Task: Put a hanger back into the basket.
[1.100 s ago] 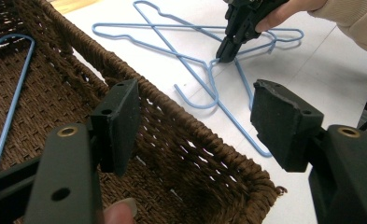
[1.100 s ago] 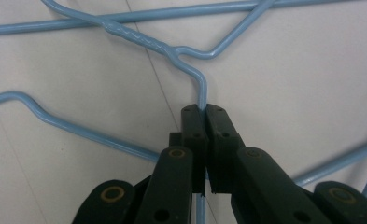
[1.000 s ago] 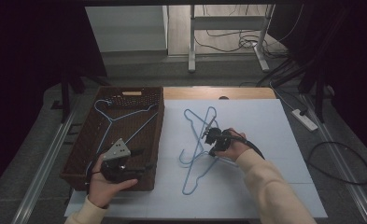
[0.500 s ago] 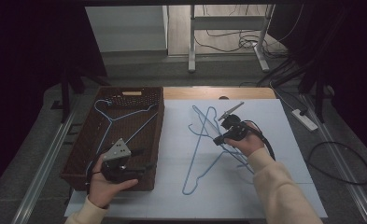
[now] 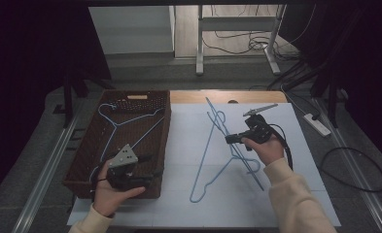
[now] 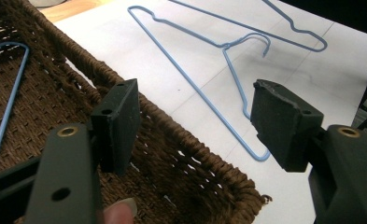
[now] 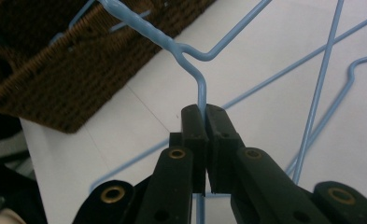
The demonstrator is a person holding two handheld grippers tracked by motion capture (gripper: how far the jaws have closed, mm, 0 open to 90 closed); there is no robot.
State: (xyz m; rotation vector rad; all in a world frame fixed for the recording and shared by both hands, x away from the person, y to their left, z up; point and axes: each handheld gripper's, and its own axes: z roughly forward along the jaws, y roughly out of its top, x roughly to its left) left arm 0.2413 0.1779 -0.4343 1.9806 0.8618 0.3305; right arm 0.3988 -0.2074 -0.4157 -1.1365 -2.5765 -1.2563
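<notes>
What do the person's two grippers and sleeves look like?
Both grippers are black with two flat-padded jaws and brass-coloured rivets. The left gripper carries a grey three-cornered plate with small holes; so does the right gripper, which trails a black cable. The sleeves are pale cream.

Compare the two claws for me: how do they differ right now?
The left claw stands wide open with nothing between its pads, held low at the near edge of the wicker basket. The right claw is shut on a blue wire hanger, raised above the white sheet with the hanger tilted up. Both are black, two-jawed and hand-held.
</notes>
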